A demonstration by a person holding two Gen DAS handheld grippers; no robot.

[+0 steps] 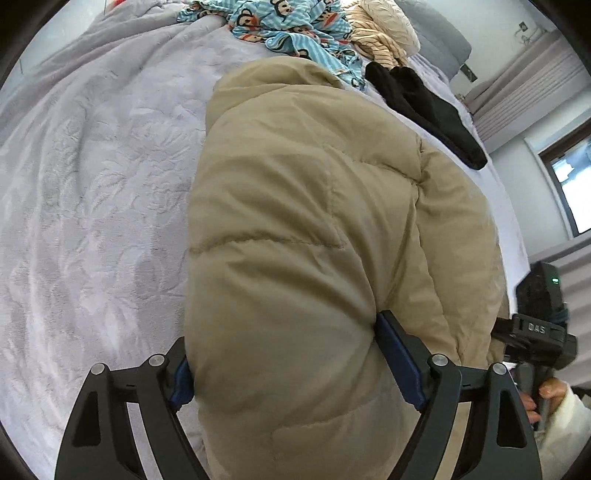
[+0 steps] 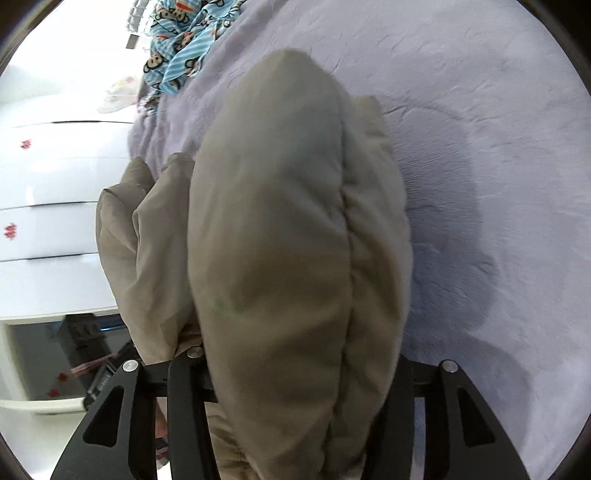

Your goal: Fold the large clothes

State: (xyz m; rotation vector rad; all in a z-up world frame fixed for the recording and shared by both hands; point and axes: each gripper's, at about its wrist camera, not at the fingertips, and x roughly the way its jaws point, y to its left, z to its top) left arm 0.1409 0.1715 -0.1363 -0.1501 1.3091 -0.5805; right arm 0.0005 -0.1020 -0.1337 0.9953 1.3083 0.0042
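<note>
Beige puffer jacket fills most of both my wrist views, lying bunched on the lavender plush bedspread with its far end rounded like a hood. My left gripper has a thick fold of the padded fabric between its blue pads; the right pad presses into the cloth and the left one is half buried against it, so I read it as clamped on the jacket across a wide span. My right gripper straddles another bulging fold of the same jacket; the fabric covers its pads completely, so I cannot tell whether it is pinching or loose.

From the left wrist, at the right edge, I see the body of the other gripper with a hand in a white sleeve wrapped round its handle. Far across the bed lie a blue striped monkey-print garment, a cream quilted garment to its right, and a black garment near the bed's right edge. From the right wrist, white drawer fronts stand at the left, beyond the bed.
</note>
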